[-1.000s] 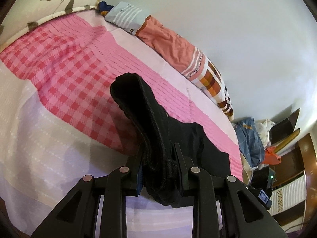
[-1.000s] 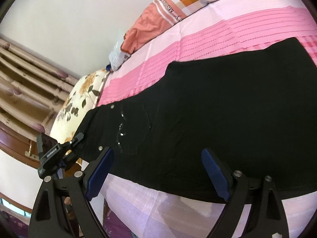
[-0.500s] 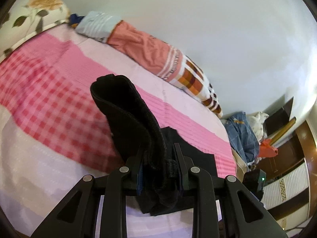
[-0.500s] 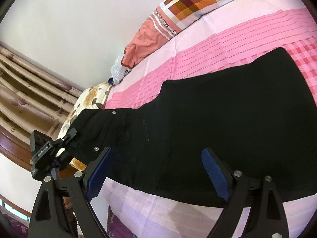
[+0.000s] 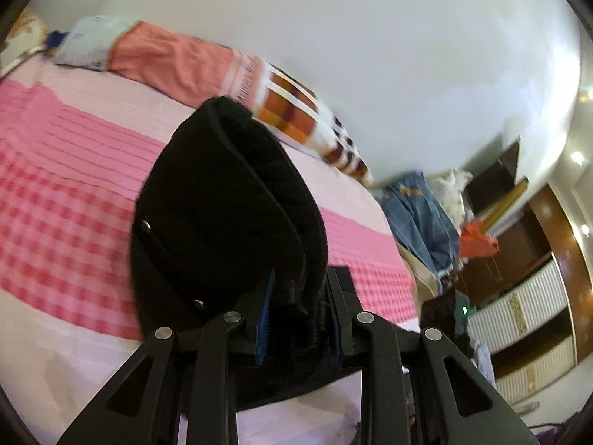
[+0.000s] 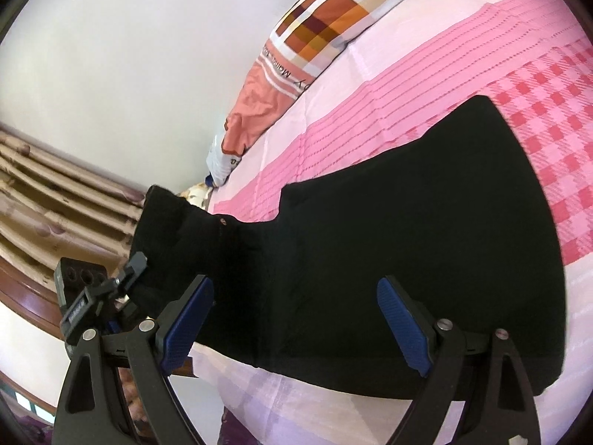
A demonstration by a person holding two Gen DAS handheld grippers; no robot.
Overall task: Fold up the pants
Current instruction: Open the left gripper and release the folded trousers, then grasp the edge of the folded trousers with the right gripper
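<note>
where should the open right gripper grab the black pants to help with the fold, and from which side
Probably the near hem edge of the black pants, between the right gripper fingers. The legs lie flat on the pink bedspread, so only an edge offers a pinch: come in low from the near bedside. The left gripper already clamps the waistband end, lifted off the bed.

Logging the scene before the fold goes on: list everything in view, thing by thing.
black pants: one, black, spread on the bed, waistband end lifted
bedsheet: one, pink checked, under the pants
quilt: one, orange plaid, along the wall
floral pillow: one, cream, bed's far corner
curtain: one, beige
clothes pile: denim blue, orange, beside the bed
left gripper: black, blue pads, clamped on the waistband
right gripper: black, blue pads, open above the pants
</note>
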